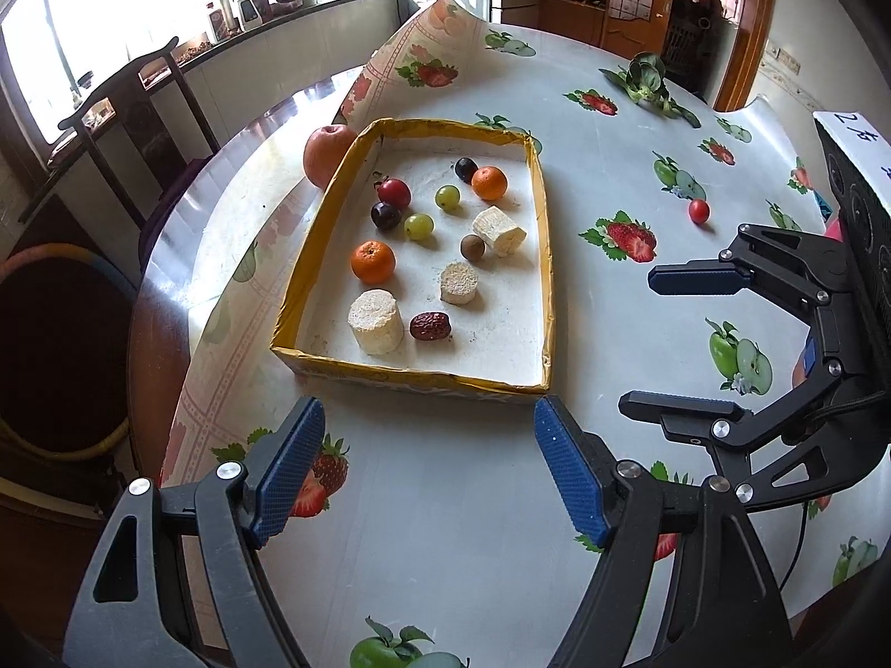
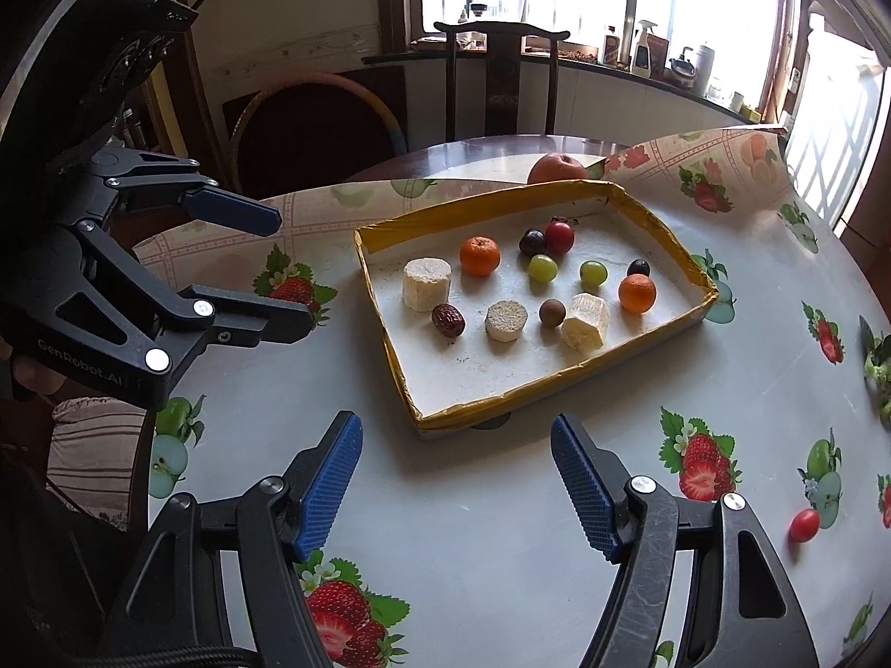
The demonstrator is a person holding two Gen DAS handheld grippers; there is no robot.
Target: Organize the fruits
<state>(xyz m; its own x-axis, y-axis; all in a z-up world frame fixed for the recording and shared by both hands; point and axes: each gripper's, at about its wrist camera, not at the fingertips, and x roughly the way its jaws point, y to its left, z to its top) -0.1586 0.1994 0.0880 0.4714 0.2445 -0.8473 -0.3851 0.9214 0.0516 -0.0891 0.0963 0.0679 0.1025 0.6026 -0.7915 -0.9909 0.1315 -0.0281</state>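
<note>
Cherry tomato (image 2: 804, 525) right of parted right tongs (image 2: 456, 479)

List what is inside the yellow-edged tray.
In the tray: two oranges, two green grapes, two dark grapes, a red fruit, a red date, a brown ball and three pale cylinders. The near wall hides the floor just behind it.

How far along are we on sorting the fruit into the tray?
Mostly done: the tray already holds two oranges, grapes, a date and other pieces. Nothing is in hand; the left gripper and right gripper are both open and empty. Left outside: the cherry tomato on the tablecloth and the apple beside the tray.
</note>
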